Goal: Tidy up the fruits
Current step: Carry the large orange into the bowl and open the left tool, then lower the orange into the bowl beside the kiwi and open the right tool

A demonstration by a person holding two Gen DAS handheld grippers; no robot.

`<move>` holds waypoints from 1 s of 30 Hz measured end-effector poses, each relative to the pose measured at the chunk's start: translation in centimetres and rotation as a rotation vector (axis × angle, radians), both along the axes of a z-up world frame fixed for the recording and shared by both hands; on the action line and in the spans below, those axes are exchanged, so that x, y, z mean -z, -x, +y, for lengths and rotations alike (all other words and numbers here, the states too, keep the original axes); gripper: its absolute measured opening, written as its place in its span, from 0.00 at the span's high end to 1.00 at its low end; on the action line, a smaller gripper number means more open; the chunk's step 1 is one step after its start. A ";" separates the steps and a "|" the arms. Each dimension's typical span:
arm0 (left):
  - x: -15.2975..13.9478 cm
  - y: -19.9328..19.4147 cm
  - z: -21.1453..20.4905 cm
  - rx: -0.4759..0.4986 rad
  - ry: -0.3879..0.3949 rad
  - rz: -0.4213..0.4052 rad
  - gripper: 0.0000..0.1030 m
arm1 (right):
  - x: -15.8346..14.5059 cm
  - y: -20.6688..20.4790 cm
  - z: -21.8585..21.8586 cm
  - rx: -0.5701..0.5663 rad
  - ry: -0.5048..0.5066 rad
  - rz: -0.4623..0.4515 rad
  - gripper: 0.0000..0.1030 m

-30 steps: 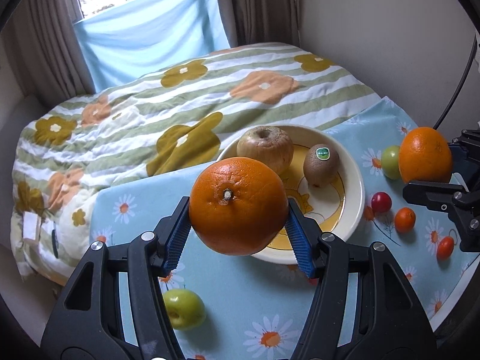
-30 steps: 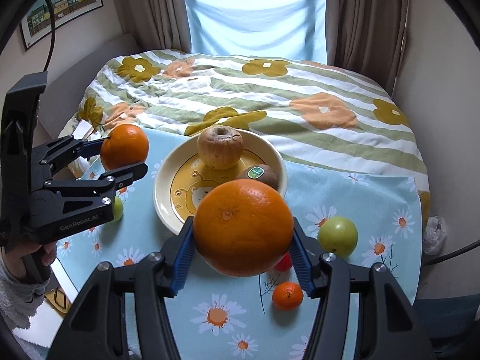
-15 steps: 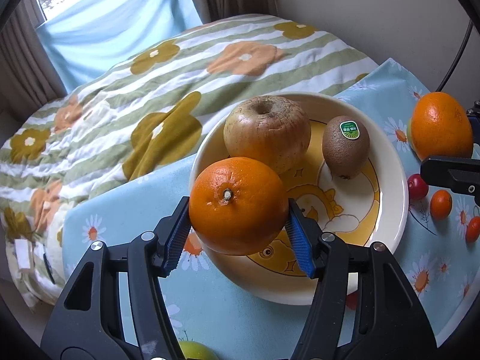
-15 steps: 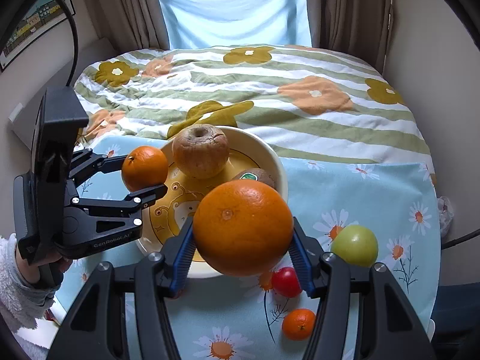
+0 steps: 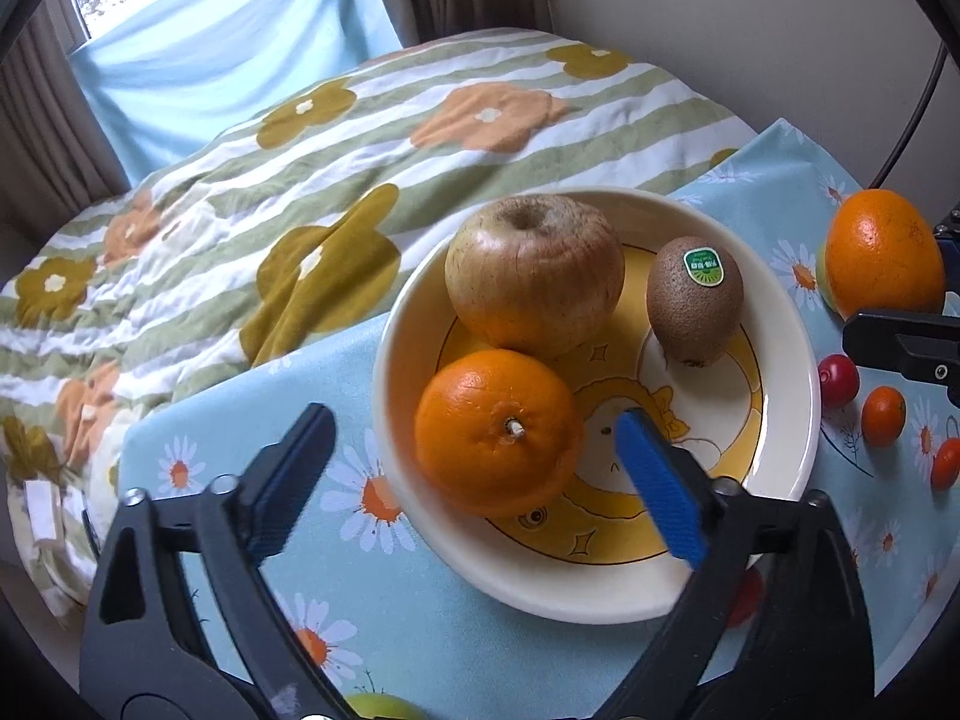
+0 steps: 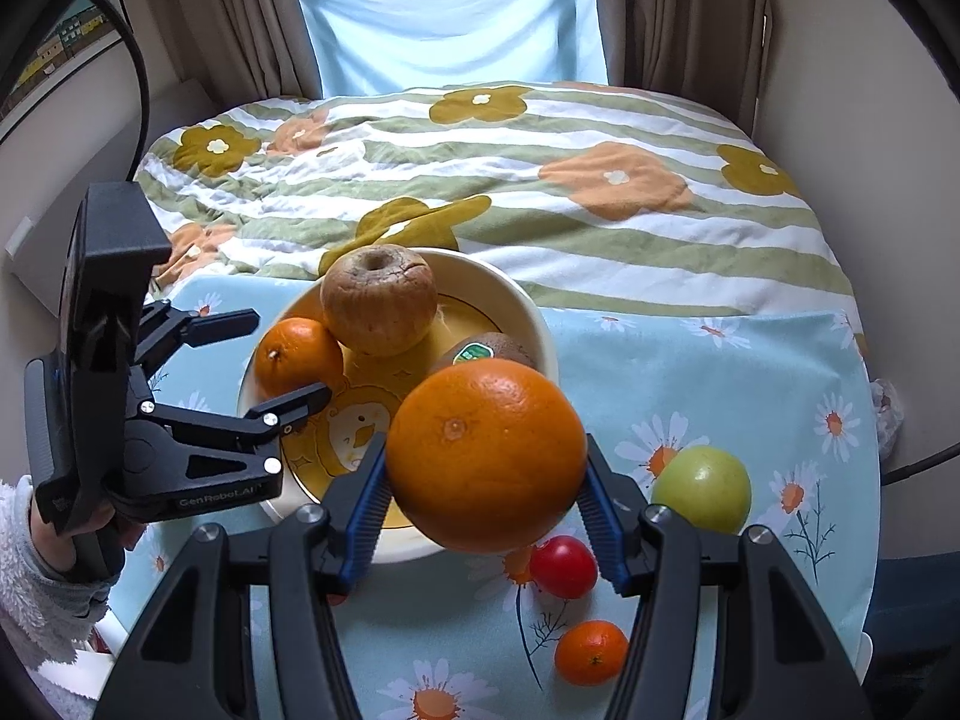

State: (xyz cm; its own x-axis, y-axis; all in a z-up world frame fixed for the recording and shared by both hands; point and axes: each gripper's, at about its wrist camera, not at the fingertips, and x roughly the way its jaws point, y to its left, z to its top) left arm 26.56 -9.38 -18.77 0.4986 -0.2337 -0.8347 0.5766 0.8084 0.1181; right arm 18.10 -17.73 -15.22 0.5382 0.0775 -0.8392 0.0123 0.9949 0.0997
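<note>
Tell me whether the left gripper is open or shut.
Open: the left gripper has just spread its jaws, pads clear of the orange resting in the bowl.

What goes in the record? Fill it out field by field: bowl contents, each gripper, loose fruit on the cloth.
bowl contents: the bowl holds an apple, a kiwi with a green sticker, and a small orange
left gripper: open, jaws just opened, pads clear of the small orange lying between them
right gripper: shut on a large orange, held above the bowl's near rim
loose fruit: green apple, red tomato, small tangerine on the daisy cloth
</note>
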 end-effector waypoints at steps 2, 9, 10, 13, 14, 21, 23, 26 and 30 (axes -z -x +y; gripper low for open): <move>-0.8 0.2 0.3 -0.003 0.014 -0.011 0.00 | -0.3 0.1 -0.1 0.002 -0.001 -0.004 0.47; -2.4 1.5 2.4 -0.053 0.032 -0.003 0.00 | -1.7 0.6 -0.1 -0.024 0.010 -0.022 0.47; -2.8 1.8 2.9 -0.064 0.043 0.002 0.00 | -1.9 0.6 0.0 -0.033 0.011 -0.023 0.47; -3.5 2.6 4.3 -0.098 0.067 0.011 0.00 | -2.0 0.2 0.5 -0.065 0.013 -0.017 0.47; -3.6 3.0 4.7 -0.110 0.068 0.010 0.00 | -1.9 0.1 0.7 -0.078 0.012 -0.014 0.47; -3.7 4.8 7.3 -0.167 0.047 0.004 0.00 | -0.8 -0.8 2.9 -0.171 0.017 0.009 0.47; -3.6 5.1 7.8 -0.176 0.037 0.003 0.00 | -0.2 -1.1 3.5 -0.195 0.019 0.016 0.47; -3.2 5.5 8.4 -0.190 0.029 0.005 0.00 | 0.7 -1.5 4.3 -0.221 0.024 0.026 0.47; -2.6 5.7 8.9 -0.206 0.027 0.013 0.00 | 1.9 -1.9 5.0 -0.238 0.019 0.041 0.47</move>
State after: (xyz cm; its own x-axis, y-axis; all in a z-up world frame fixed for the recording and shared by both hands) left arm 20.88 -0.43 -16.18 0.5277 -0.1502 -0.8360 0.4000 0.9122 0.0886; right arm 20.01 -12.74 -17.12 0.4723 0.1818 -0.8625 -0.2190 0.9720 0.0850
